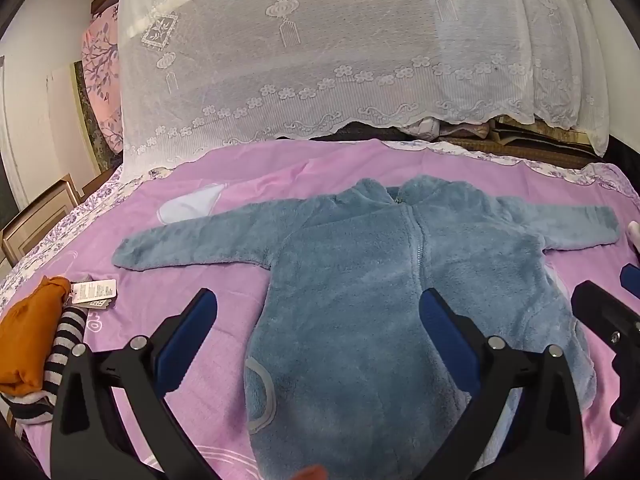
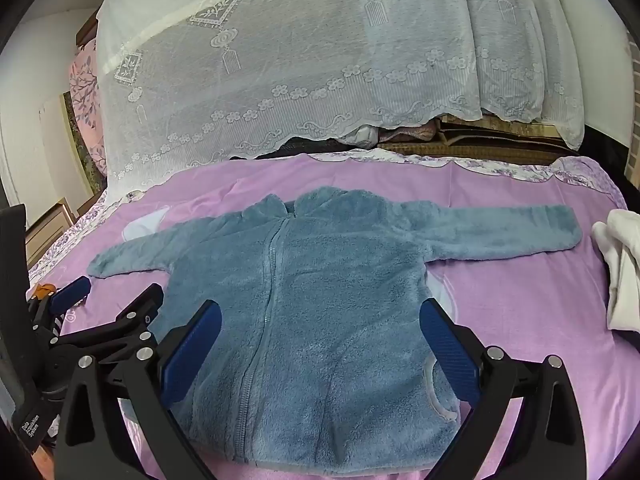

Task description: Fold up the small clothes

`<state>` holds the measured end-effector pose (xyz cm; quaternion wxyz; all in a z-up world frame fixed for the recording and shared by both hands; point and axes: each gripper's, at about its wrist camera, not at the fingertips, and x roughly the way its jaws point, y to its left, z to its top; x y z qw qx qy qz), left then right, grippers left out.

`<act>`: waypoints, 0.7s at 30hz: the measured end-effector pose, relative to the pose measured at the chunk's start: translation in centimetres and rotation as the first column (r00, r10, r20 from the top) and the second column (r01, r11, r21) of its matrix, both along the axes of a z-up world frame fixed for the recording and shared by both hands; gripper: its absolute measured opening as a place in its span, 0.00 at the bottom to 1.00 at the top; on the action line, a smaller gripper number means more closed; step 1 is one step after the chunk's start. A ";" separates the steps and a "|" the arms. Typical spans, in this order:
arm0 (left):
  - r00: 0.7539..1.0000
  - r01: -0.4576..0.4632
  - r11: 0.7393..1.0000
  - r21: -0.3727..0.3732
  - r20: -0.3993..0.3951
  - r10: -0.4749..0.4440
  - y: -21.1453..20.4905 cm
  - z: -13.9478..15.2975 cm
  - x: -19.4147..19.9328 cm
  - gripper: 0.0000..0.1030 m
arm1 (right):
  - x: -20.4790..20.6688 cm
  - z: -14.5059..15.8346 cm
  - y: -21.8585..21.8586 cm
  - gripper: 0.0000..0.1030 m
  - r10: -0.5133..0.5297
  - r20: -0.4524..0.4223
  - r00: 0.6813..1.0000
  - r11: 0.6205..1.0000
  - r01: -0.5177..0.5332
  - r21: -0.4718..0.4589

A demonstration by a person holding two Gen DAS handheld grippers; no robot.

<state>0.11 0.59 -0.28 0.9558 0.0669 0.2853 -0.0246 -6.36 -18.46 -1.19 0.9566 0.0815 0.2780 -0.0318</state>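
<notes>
A small blue fleece zip jacket (image 1: 360, 280) lies flat, front up, on the pink bed sheet (image 1: 224, 184), both sleeves spread out sideways. It also shows in the right wrist view (image 2: 320, 300). My left gripper (image 1: 318, 312) is open and empty, above the jacket's lower left part. My right gripper (image 2: 320, 324) is open and empty, above the jacket's lower middle. The left gripper shows at the left of the right wrist view (image 2: 116, 292), also open. The right gripper's fingers (image 1: 600, 312) show at the right edge of the left wrist view.
An orange garment (image 1: 28, 336) and a striped one (image 1: 64, 344) with paper tags (image 1: 94, 290) lie at the bed's left edge. A white garment (image 2: 620, 264) lies at the right. A white lace cover (image 1: 320, 52) drapes over a pile behind the bed. A wooden cabinet (image 1: 36, 216) stands left.
</notes>
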 end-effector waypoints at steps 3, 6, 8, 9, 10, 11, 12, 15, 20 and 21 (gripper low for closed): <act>1.000 0.001 1.000 -0.001 0.000 -0.001 0.1 -0.1 0.0 0.96 | 0.0 0.0 -0.1 0.97 -0.001 0.000 1.000 1.000 0.001 0.001; 1.000 0.001 1.000 -0.001 0.000 -0.001 0.0 0.0 -0.1 0.96 | 0.0 0.2 0.0 0.97 -0.001 -0.001 1.000 1.000 0.001 0.003; 1.000 0.000 1.000 0.000 -0.001 0.000 -0.1 0.0 -0.1 0.96 | 0.1 0.0 0.0 0.97 0.000 -0.002 1.000 1.000 0.000 0.006; 1.000 0.001 1.000 0.001 -0.004 -0.001 -0.2 0.0 -0.1 0.96 | 0.2 -0.1 0.0 0.97 0.000 -0.003 1.000 1.000 0.000 0.007; 1.000 0.001 1.000 0.003 -0.007 -0.001 -0.3 -0.2 -0.1 0.96 | 0.2 -0.1 0.0 0.97 0.000 -0.004 1.000 1.000 0.000 0.007; 1.000 0.002 1.000 0.003 -0.008 -0.002 -0.4 -0.2 -0.1 0.96 | 0.2 -0.1 0.0 0.97 -0.001 -0.004 1.000 1.000 0.001 0.007; 1.000 0.002 1.000 0.004 -0.008 -0.002 -0.5 -0.2 -0.1 0.96 | 0.1 -0.1 0.0 0.97 -0.001 -0.004 1.000 1.000 0.001 0.008; 1.000 0.003 1.000 0.003 -0.009 -0.003 -0.5 -0.3 -0.1 0.96 | 0.3 -0.4 -0.2 0.97 -0.002 -0.006 1.000 1.000 0.002 0.011; 1.000 0.002 1.000 0.003 -0.011 -0.002 -0.6 -0.4 -0.1 0.96 | 0.3 -0.4 -0.2 0.97 -0.002 -0.007 1.000 1.000 0.002 0.012; 1.000 0.003 1.000 0.003 -0.010 -0.003 -0.6 -0.4 -0.1 0.96 | 0.3 -0.4 -0.2 0.97 -0.002 -0.007 1.000 1.000 0.002 0.012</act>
